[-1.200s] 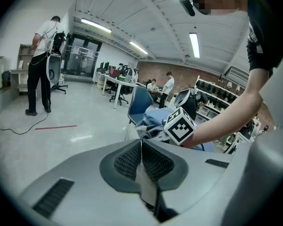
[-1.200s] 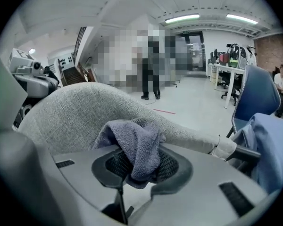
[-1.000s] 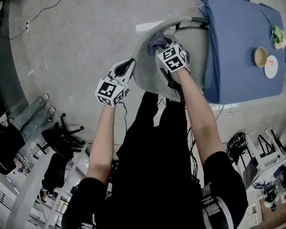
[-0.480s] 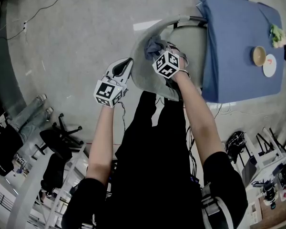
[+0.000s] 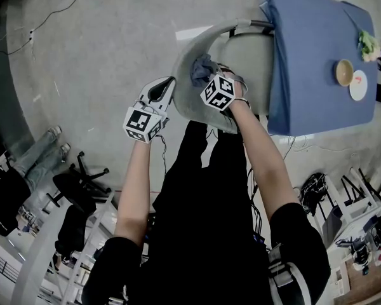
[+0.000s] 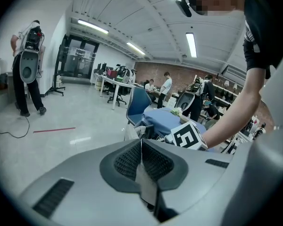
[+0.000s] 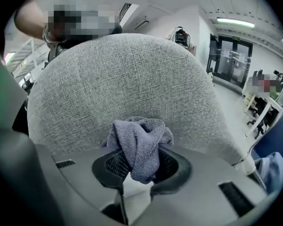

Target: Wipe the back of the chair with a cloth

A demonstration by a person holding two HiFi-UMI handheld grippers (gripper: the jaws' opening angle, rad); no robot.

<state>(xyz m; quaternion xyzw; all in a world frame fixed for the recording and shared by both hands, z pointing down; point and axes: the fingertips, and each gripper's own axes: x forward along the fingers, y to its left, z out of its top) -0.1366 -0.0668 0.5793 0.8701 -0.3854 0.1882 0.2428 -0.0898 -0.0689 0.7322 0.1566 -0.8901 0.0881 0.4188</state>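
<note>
The chair's grey fabric back curves in front of me and fills the right gripper view. A crumpled grey-blue cloth is pressed against that fabric, and my right gripper is shut on it. My left gripper hangs just beside the left edge of the chair back, apart from the cloth. Its ribbed pads meet with nothing between them. The right gripper's marker cube shows in the left gripper view.
A blue-covered table stands right behind the chair, carrying a bowl, a plate and flowers. A black office chair and shelving sit at lower left. A person stands far left on the open floor.
My right gripper has slid the cloth leftward and slightly down across the chair back. The left gripper has hardly moved.
</note>
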